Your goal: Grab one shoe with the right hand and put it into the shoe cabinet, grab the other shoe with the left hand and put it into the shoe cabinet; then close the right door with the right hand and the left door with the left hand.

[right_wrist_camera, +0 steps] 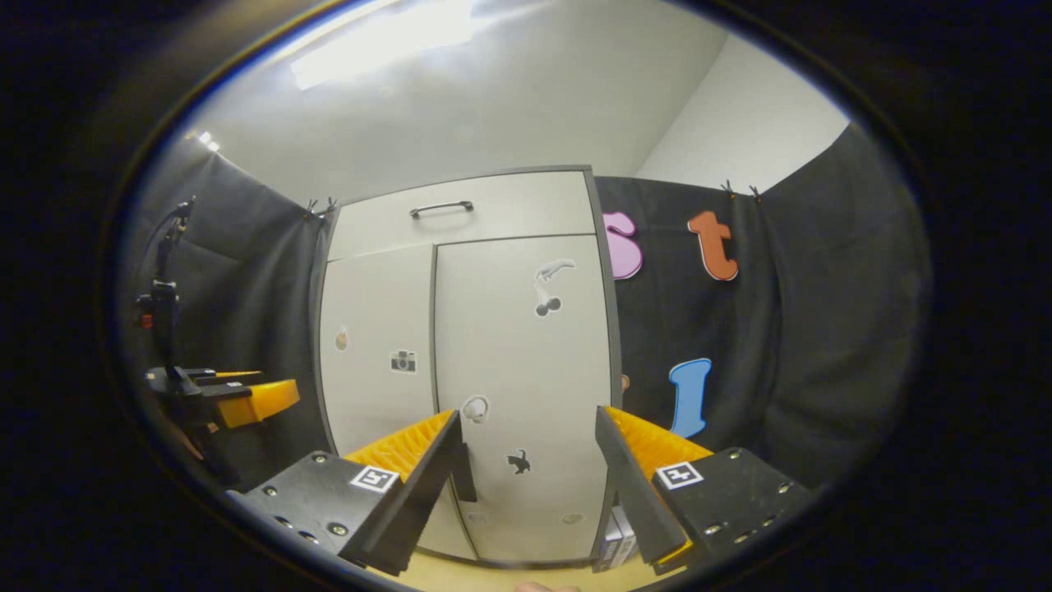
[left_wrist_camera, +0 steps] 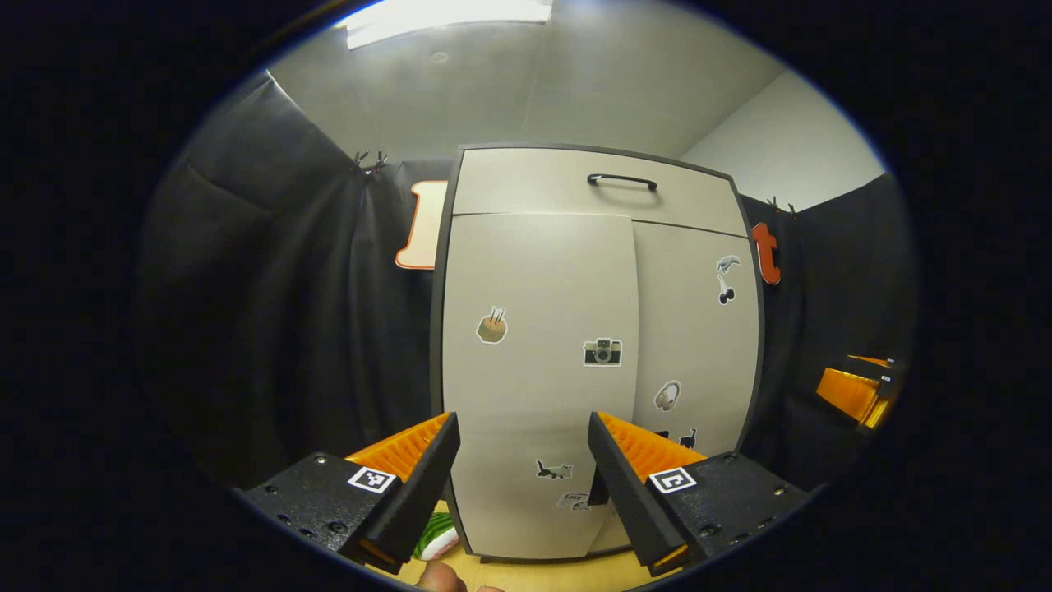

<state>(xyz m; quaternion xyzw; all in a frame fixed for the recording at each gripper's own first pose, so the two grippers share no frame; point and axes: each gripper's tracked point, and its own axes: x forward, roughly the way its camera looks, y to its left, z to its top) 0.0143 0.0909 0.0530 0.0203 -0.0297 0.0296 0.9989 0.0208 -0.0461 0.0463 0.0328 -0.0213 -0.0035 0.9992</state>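
The beige shoe cabinet (left_wrist_camera: pixel 534 329) stands straight ahead with both doors against its front, and the left door (left_wrist_camera: pixel 538 370) sits slightly forward of the right door (left_wrist_camera: pixel 699 345). My left gripper (left_wrist_camera: pixel 523 423) is open in front of the left door, holding nothing. In the right gripper view the cabinet (right_wrist_camera: pixel 468 353) is again closed, and my right gripper (right_wrist_camera: pixel 526 415) hangs open and empty before the right door (right_wrist_camera: pixel 526 370). A green, white and red shoe (left_wrist_camera: pixel 436 536) peeks out on the wooden floor by the cabinet's lower left corner.
A drawer with a black handle (left_wrist_camera: pixel 622 180) tops the cabinet. Black cloth walls flank it. The right gripper (left_wrist_camera: pixel 859 390) shows far right in the left gripper view, and the left gripper (right_wrist_camera: pixel 246 399) far left in the right gripper view. A small box (right_wrist_camera: pixel 616 534) stands by the cabinet's right foot.
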